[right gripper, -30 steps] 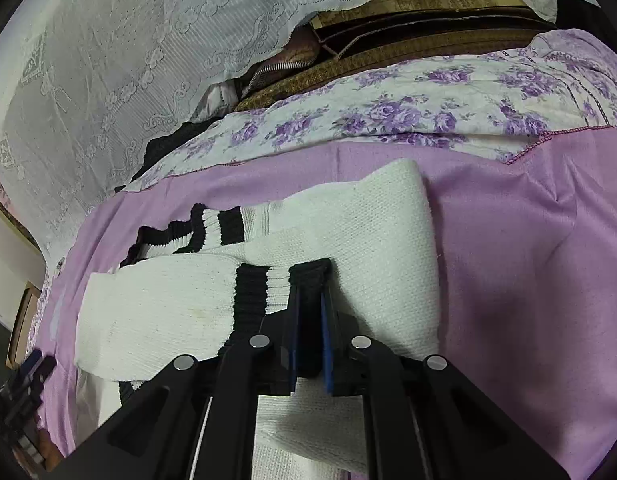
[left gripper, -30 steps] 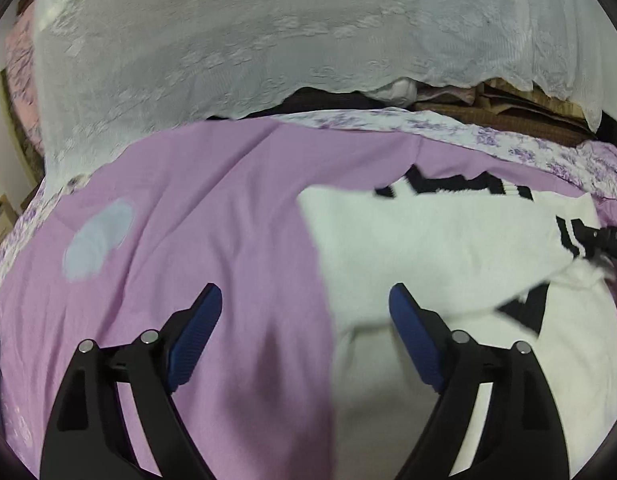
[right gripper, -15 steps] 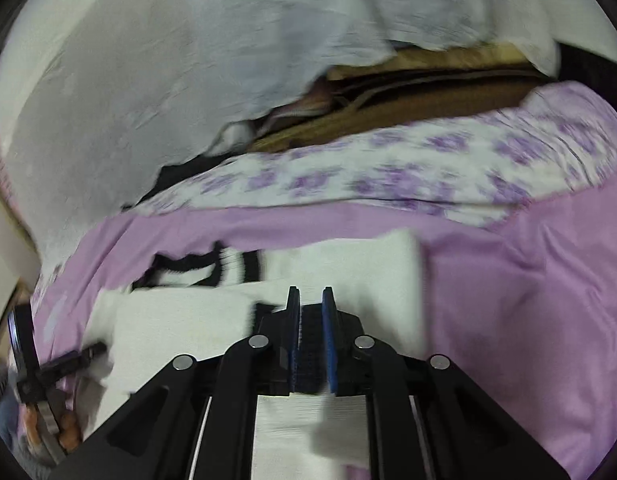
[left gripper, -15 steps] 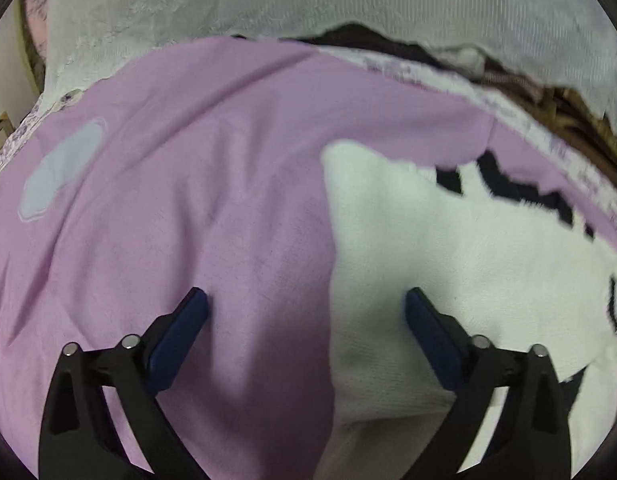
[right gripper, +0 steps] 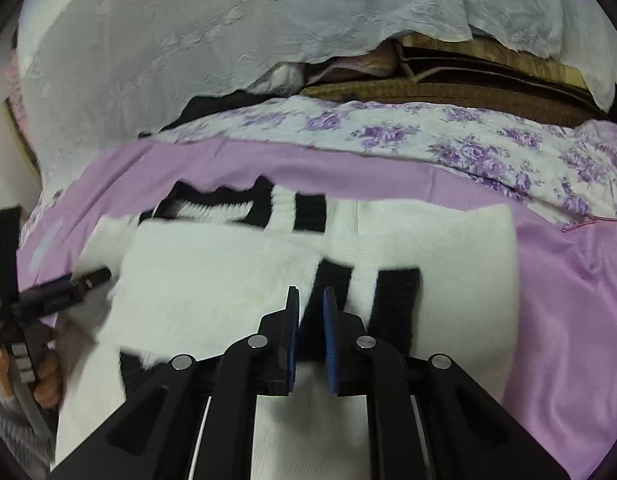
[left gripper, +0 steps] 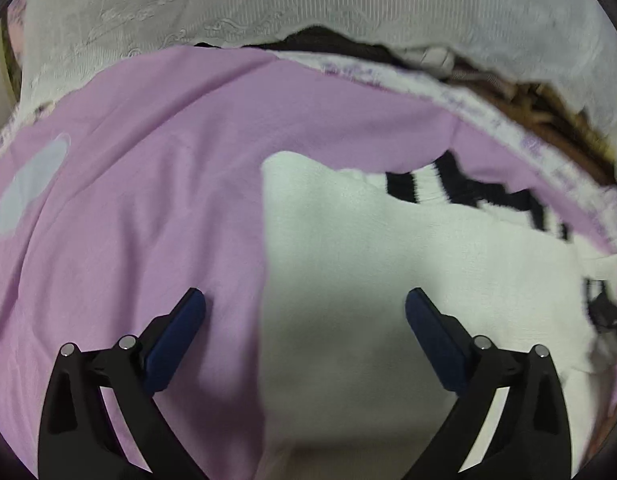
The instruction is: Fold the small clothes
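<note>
Nearest to us in the left wrist view, our left gripper (left gripper: 306,300) stands spread wide, its jaws having just been opening, and nothing is pinched between them. The left finger (left gripper: 176,334) hangs over the pink sheet (left gripper: 148,200); the right finger (left gripper: 432,336) hangs over the white sweater (left gripper: 388,260). The sweater's left edge runs up between the two, so the gap takes in part cloth and part sheet. Whether the pads touch the fabric we cannot tell.

Past the fingertips the sweater spreads ahead and to the right, and its black-striped ribbing (left gripper: 404,186) lies at the far edge. Off to the far left of this gripper a pale patch (left gripper: 28,184) marks the sheet. Beyond the sheet comes a floral border (left gripper: 528,140), then a white lace cloth (left gripper: 308,4) across the back.

In the right wrist view, our right gripper (right gripper: 311,300) has its jaws drawn narrow, with a slim gap showing. A black-banded cuff (right gripper: 394,304) of the sweater (right gripper: 212,280) lies right at and just beyond its tips; the blur keeps us from telling whether the pads pinch the knit or only rest over it. The sweater lies flat under and ahead of this gripper, reaching both left and right. To its far left we see the left gripper (right gripper: 88,278), held in a hand (right gripper: 44,380). Farther on lie the sheet (right gripper: 568,300), the floral cloth (right gripper: 428,136), brown mats (right gripper: 448,92) and the lace cloth (right gripper: 228,40).
</note>
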The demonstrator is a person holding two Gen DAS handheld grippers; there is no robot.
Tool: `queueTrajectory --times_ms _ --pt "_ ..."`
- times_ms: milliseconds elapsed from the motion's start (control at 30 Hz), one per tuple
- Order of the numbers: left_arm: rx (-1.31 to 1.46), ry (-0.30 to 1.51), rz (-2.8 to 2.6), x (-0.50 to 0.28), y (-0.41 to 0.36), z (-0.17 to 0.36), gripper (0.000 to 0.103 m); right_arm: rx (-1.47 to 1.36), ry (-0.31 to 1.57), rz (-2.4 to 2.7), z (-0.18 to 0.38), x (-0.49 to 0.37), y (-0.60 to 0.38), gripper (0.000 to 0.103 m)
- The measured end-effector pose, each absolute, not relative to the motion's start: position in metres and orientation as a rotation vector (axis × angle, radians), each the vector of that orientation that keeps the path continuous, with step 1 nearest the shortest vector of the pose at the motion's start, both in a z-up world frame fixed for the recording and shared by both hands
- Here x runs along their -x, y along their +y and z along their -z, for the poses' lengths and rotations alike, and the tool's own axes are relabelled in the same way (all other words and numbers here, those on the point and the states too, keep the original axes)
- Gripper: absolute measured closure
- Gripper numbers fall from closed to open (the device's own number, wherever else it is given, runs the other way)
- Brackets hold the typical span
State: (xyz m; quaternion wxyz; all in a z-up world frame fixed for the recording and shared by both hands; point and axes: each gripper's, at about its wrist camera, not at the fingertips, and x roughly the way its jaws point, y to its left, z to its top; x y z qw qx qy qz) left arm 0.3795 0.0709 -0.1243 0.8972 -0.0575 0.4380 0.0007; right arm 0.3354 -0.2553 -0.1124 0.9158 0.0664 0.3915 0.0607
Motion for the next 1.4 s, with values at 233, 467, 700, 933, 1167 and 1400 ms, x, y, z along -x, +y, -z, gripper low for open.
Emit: queueTrajectory --times_ms 233,467,700,933,1167,1400 --pt "0.055 0.980 -0.014 -0.370 0.072 0.142 0.004 -0.116 0.847 -0.119 0.129 -0.318 -0.257 0.089" --pt "0.063 0.826 0.004 -0.333 0.067 0.107 0.005 -0.113 0.757 -0.098 0.110 -0.300 -0.256 0.087" --pt "-0.122 0.894 0.007 -0.384 0.016 0.129 0.004 -0.262 0.838 -0.119 0.135 -0.349 -0.279 0.086" --pt "0.112 0.921 0.071 -0.371 0.053 0.125 0.005 -0.281 0.764 -0.128 0.123 -0.321 -0.281 0.081" --pt "0.026 0.849 0.197 -0.294 0.038 0.113 0.005 -0.161 0.748 -0.195 0.112 -0.267 -0.249 0.058" --pt "-0.067 0.940 0.182 -0.251 0.026 0.130 0.005 -0.154 0.866 -0.201 0.132 -0.221 -0.236 0.041"
